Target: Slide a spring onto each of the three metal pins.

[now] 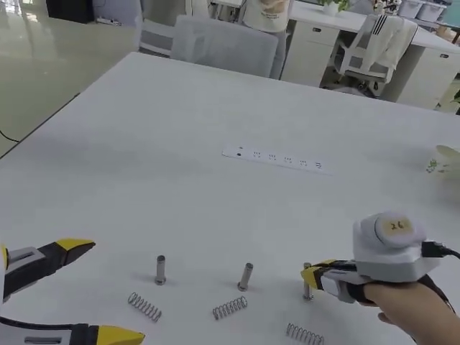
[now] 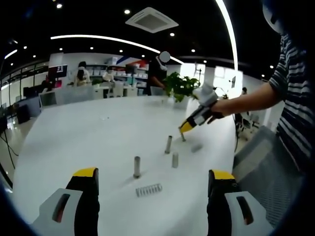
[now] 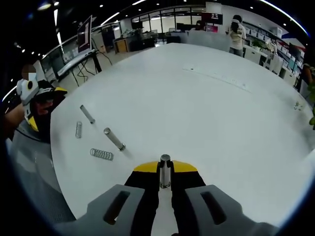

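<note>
Three short metal pins stand upright in a row near the table's front: the left pin [image 1: 160, 269], the middle pin [image 1: 246, 276] and the right pin [image 1: 307, 284]. A spring lies flat in front of each: left spring [image 1: 144, 306], middle spring [image 1: 230, 307], right spring [image 1: 304, 334]. My right gripper [image 1: 313, 277] is shut on the right pin [image 3: 165, 170], which stands between its yellow tips. My left gripper [image 1: 97, 291] is held open at the lower left, short of the left pin [image 2: 137, 167] and left spring [image 2: 148, 190], with nothing between its jaws.
A white power strip [image 1: 277, 158] is set into the white table [image 1: 180, 122] at its middle. A paper cup [image 1: 445, 159] stands at the right edge. Grey chairs [image 1: 223, 44] and desks stand beyond the far edge.
</note>
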Action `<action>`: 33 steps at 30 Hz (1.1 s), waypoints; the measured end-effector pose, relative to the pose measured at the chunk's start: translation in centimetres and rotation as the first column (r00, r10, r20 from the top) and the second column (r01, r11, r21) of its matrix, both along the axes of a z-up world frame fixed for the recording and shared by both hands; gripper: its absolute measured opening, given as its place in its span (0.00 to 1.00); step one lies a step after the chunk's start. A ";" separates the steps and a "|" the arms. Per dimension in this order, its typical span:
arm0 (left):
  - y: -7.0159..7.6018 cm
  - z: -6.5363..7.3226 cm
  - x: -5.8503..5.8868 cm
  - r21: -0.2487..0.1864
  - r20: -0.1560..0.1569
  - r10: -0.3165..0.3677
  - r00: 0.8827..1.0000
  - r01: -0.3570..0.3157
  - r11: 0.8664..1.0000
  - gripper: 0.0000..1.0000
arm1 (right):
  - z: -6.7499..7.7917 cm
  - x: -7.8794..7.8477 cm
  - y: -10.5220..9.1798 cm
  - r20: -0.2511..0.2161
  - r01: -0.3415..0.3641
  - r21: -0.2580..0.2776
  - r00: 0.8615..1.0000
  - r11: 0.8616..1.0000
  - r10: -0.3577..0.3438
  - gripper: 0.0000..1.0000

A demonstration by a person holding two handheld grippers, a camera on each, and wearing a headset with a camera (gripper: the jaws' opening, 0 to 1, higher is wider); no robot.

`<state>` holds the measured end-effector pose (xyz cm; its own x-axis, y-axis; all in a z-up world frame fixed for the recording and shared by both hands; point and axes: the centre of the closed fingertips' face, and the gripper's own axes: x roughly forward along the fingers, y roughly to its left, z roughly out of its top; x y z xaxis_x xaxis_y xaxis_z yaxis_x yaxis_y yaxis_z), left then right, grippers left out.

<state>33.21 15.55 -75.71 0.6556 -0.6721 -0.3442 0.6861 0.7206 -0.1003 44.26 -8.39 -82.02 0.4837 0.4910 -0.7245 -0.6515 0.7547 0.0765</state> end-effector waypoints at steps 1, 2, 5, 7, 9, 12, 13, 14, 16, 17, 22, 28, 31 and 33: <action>0.0 0.0 0.0 0.000 0.001 0.001 1.000 -0.001 1.000 0.89 | 0.0 0.0 0.0 0.005 -0.004 -0.001 1.000 1.000 0.004 0.05; 0.0 0.0 0.0 0.000 0.000 0.001 1.000 -0.001 1.000 0.89 | 0.1 -0.1 0.0 0.011 -0.008 0.000 1.000 1.000 0.008 0.05; 0.1 0.0 0.0 0.001 0.001 0.002 1.000 -0.002 1.000 0.88 | 0.3 -0.4 0.2 0.032 -0.032 0.010 0.999 0.999 0.032 0.05; 0.1 0.1 0.0 -0.001 0.001 0.003 1.000 -0.003 1.000 0.88 | 0.3 -0.6 0.2 0.040 -0.038 0.006 0.999 0.999 0.037 0.05; 0.1 0.1 0.0 0.000 0.003 0.004 1.000 -0.004 1.000 0.88 | 0.3 -0.7 0.1 0.049 -0.045 0.002 0.998 0.999 0.045 0.05; 0.1 0.1 0.0 -0.001 0.003 0.006 1.000 -0.006 1.000 0.88 | 0.3 -0.9 0.0 0.051 -0.048 -0.002 0.998 0.999 0.048 0.05; 0.2 0.1 0.0 -0.003 0.002 0.007 1.000 -0.007 1.000 0.88 | 0.3 -0.9 0.0 0.053 -0.051 -0.005 0.997 0.999 0.051 0.05; 0.2 0.0 0.0 -0.004 0.002 0.007 1.000 -0.007 1.000 0.88 | 0.2 -1.0 0.0 0.053 -0.054 -0.007 0.997 0.999 0.054 0.05; 0.2 0.1 0.0 -0.004 0.004 0.007 1.000 -0.007 1.000 0.88 | 0.2 -1.0 -0.1 0.054 -0.055 -0.010 0.997 0.998 0.055 0.05; 0.1 0.0 0.0 -0.004 0.003 0.007 1.000 -0.007 1.000 0.88 | 0.2 -1.1 -0.2 0.052 -0.054 -0.009 0.997 0.999 0.054 0.05; 0.0 0.0 0.0 -0.007 0.003 0.004 1.000 -0.004 1.000 0.89 | 0.2 -1.3 -0.4 0.057 -0.057 -0.013 0.997 0.998 0.058 0.05; 0.0 -0.1 0.0 -0.010 0.000 0.006 1.000 -0.006 1.000 0.88 | 0.2 -1.5 -0.6 0.055 -0.056 -0.011 0.997 0.998 0.056 0.05; -0.1 -0.1 0.0 -0.011 0.001 0.005 1.000 -0.005 1.000 0.88 | 0.2 -1.6 -0.6 0.055 -0.056 -0.013 0.997 0.998 0.056 0.05; -0.1 -0.2 0.0 -0.011 0.000 0.005 1.000 -0.005 1.000 0.88 | 0.2 -1.6 -0.6 0.056 -0.055 -0.013 0.997 0.998 0.056 0.05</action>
<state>33.23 15.46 -75.87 0.6591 -0.6723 -0.3371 0.6823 0.7230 -0.1080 42.63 -9.04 -81.80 0.4963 0.5099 -0.7026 -0.6956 0.7179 0.0296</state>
